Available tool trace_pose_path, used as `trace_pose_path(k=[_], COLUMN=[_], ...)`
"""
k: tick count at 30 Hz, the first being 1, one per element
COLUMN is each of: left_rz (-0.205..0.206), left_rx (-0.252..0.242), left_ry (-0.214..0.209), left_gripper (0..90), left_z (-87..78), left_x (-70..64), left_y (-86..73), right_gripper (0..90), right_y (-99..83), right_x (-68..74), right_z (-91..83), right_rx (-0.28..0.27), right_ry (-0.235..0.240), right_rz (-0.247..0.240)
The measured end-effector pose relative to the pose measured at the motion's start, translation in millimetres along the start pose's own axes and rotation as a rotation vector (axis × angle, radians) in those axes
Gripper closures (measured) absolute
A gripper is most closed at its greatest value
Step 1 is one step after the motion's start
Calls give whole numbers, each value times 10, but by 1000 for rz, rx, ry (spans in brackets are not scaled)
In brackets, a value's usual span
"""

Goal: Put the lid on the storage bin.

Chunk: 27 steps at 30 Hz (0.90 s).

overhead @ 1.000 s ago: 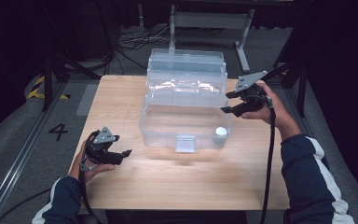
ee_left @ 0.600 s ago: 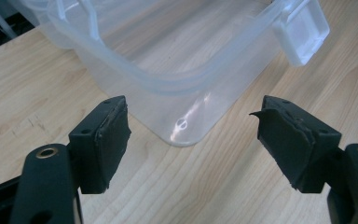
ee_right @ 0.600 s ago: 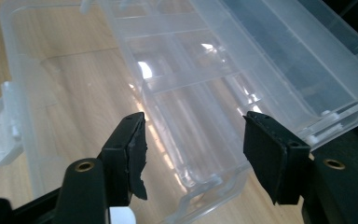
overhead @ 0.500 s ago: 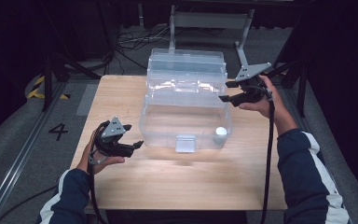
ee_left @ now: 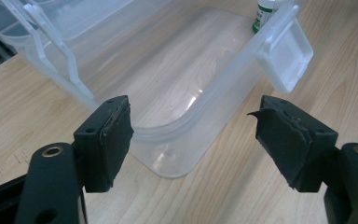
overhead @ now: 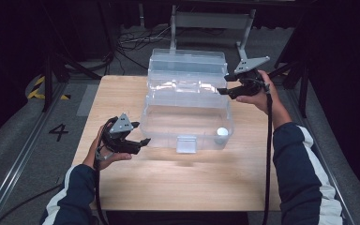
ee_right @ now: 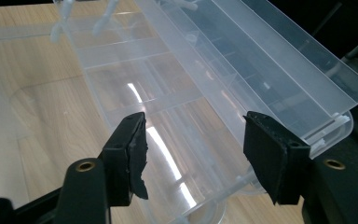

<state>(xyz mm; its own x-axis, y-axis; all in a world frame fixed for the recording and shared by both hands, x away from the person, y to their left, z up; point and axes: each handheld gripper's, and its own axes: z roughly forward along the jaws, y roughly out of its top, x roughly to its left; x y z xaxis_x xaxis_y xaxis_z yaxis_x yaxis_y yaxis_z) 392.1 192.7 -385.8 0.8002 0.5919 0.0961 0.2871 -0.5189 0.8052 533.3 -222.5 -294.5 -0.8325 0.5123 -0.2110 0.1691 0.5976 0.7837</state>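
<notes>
Nearest the person, left tool held low over the wooden desk, jaws spread wide and empty, aimed at the near left corner of the clear plastic tackle box. From the left gripper view, rounded corner of the box base just ahead between the jaws, apart from both pads, not yet touched. White front latch hanging off the front wall, flipped open. Inside the base, at its front right corner, a small white-capped bottle standing upright; green label glimpsed in the left gripper view.

Farther back, cantilever trays fanned up and rearward, lid at the far edge. Right tool raised at the right end of the trays, jaws likewise wide, gripping nothing; in the right gripper view the tray dividers and lid edge lying beyond the pads.

Likely risks:
- Light, empty box sliding on the smooth desk if pushed at the corner without a counter-hold.
- Thin tray rim flexing or slipping from the pads if pinched off-centre.
- Linkage arms binding if one end lifted or closed alone, racking the trays.
- Bottle toppling inside from any jolt.
- Loose latch catching under the front wall on closing.
</notes>
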Motion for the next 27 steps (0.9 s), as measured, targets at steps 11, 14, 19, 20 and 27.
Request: trace_pose_path(k=[11, 14, 19, 20, 27], left_rz=[9, 12, 13, 14, 23], left_rx=[12, 23, 27, 30, 46], left_ry=[-36, -37, -41, -48, -64], left_gripper=[287, 314, 363, 363, 387], left_z=[154, 205, 246, 257, 322], left_x=[-3, -4, 15, 20, 47], left_y=[75, 89, 101, 102, 98], right_gripper=[411, 409, 411, 418, 425], right_y=[80, 93, 123, 129, 153], right_x=[-137, -184, -243, -252, -342], right_z=[133, 179, 213, 226, 358], right_rx=[-16, -3, -2, 5, 66], right_ry=[-20, -7, -11, -28, -14], right_rz=[20, 34, 45, 37, 49])
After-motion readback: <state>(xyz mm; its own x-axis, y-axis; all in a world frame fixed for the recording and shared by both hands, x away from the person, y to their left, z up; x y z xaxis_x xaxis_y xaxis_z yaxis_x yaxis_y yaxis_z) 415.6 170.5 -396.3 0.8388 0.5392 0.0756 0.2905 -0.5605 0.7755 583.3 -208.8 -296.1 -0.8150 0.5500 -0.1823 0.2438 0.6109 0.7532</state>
